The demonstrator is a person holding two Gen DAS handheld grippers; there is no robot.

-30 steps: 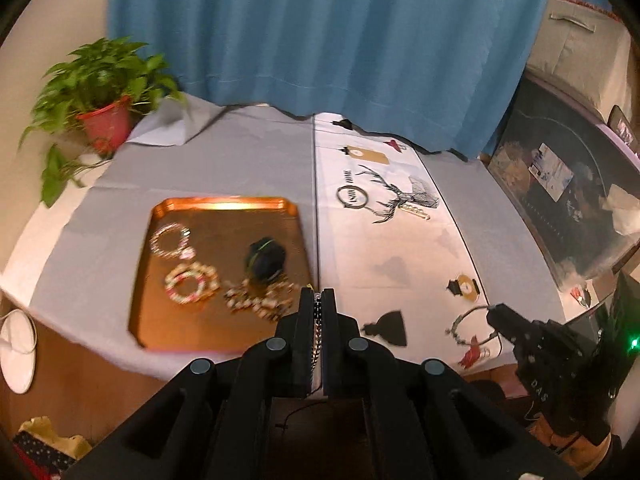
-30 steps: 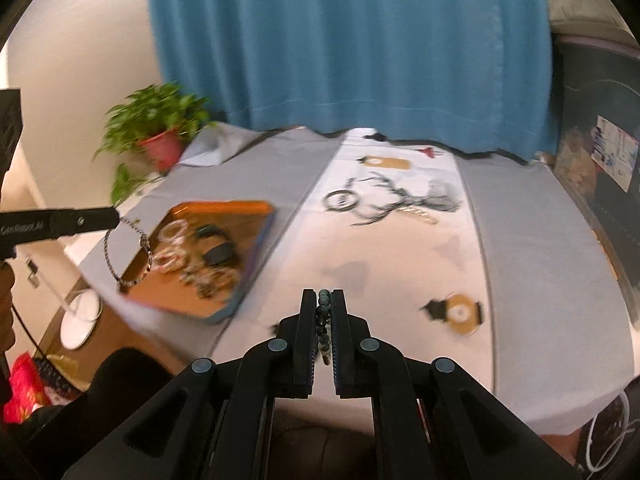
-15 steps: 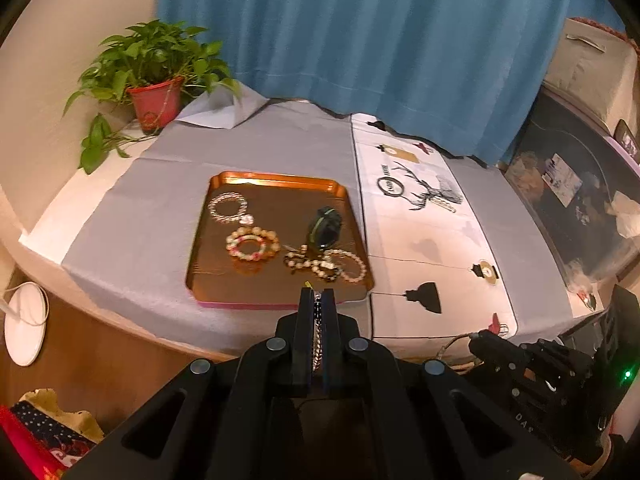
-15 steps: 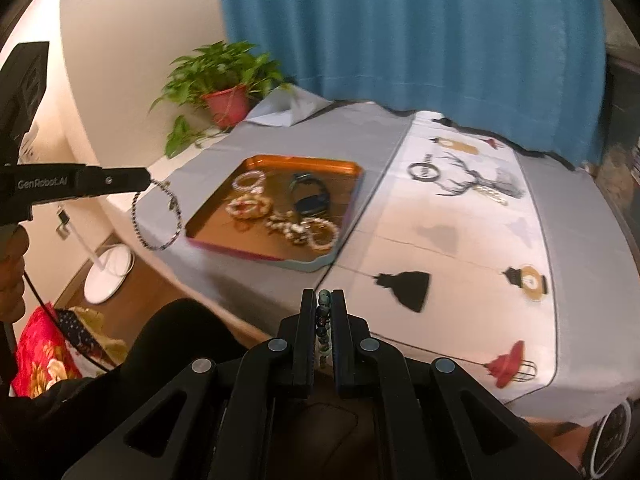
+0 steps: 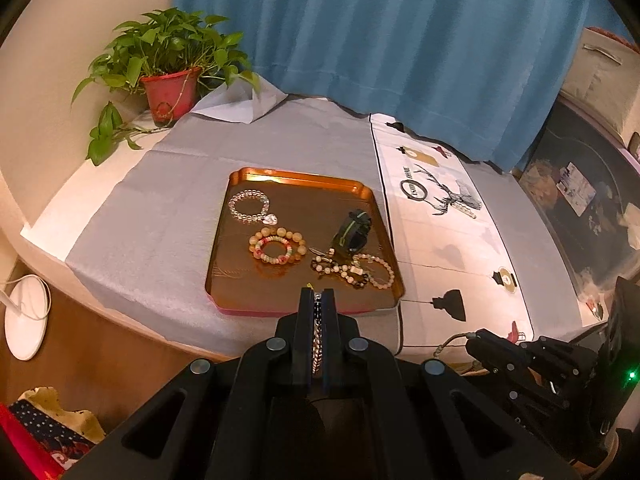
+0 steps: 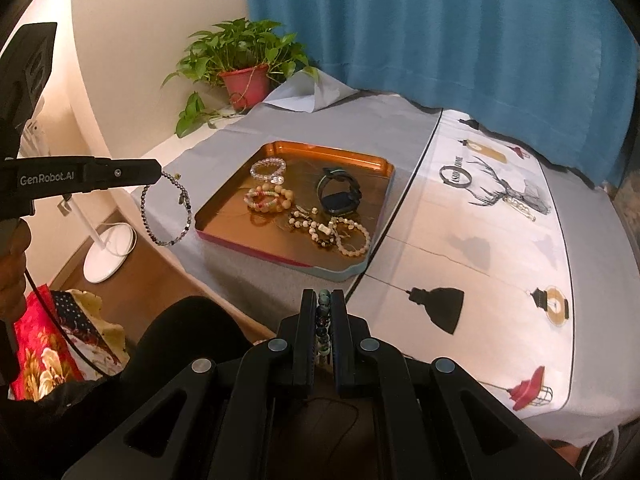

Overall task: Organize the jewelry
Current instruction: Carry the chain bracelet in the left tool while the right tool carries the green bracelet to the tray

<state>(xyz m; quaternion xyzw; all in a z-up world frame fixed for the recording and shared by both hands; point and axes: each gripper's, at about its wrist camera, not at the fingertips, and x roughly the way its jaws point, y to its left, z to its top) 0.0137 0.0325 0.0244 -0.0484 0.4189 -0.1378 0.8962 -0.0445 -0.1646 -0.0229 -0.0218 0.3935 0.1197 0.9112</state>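
A copper tray (image 5: pixel 244 176) (image 6: pixel 382 164) on the grey cloth holds several bead bracelets and a black watch (image 5: pixel 352 232) (image 6: pixel 340 196). My left gripper (image 5: pixel 317 300) is shut on a silver bead bracelet (image 5: pixel 317 340), held off the table's near edge; in the right wrist view the bracelet hangs as a loop (image 6: pixel 166 212) from the left gripper (image 6: pixel 158 172). My right gripper (image 6: pixel 326 300) is shut on a dark green bead bracelet (image 6: pixel 323 320), also short of the table edge; it shows at lower right in the left wrist view (image 5: pixel 472 340).
A potted plant (image 5: pixel 168 68) (image 6: pixel 244 64) stands at the table's far left corner before a blue curtain (image 5: pixel 400 40). A white printed runner (image 5: pixel 448 240) (image 6: pixel 480 220) lies right of the tray. A white lamp base (image 5: pixel 24 316) (image 6: pixel 108 254) is on the floor at left.
Both grippers have drawn back from the table and swung left, each keeping its bracelet. The tray has shifted toward the middle of both views.
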